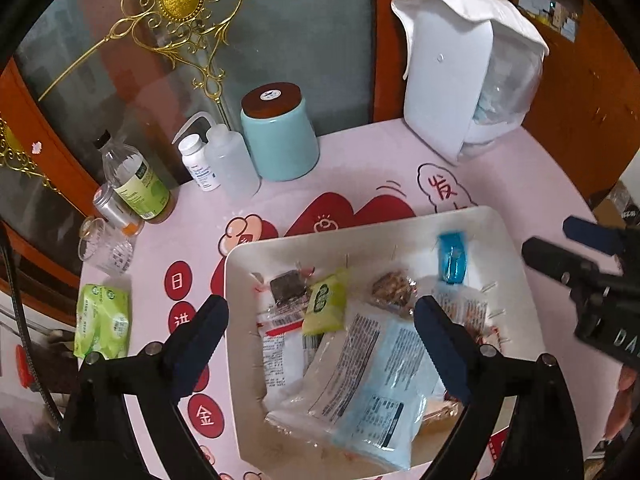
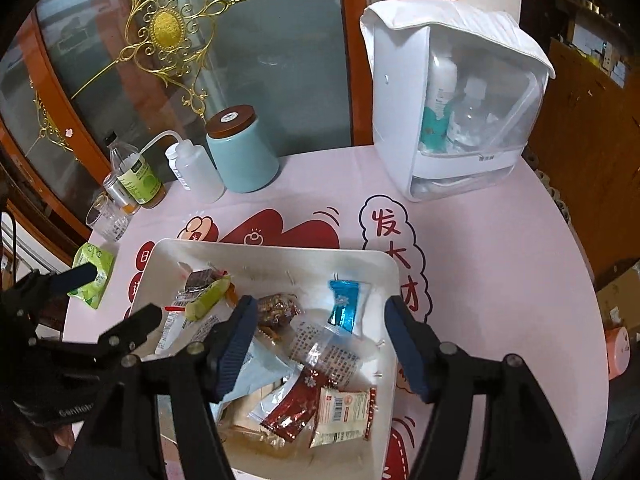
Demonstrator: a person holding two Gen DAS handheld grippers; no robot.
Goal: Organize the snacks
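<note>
Left wrist view: the left gripper (image 1: 320, 340) hangs over the white tray (image 1: 240, 264) with its fingers spread wide and nothing between them. Snack packets lie heaped in the tray, among them a blue candy wrapper (image 1: 453, 258), a lime-green packet (image 1: 326, 300) and a pale blue packet (image 1: 384, 392). A green wipes pack (image 1: 103, 320) lies on the pink tablecloth (image 1: 360, 168), apart from the tray on its left. The right gripper (image 1: 576, 256) shows at the right edge (its opening is hard to judge here).

Right wrist view: the right gripper (image 2: 320, 344) is also wide open and empty above the tray (image 2: 168, 248), over the blue candy wrapper (image 2: 345, 308) and a red sachet (image 2: 294, 408). A teal jar (image 2: 242, 152) and white storage box (image 2: 452, 120) stand behind.
</note>
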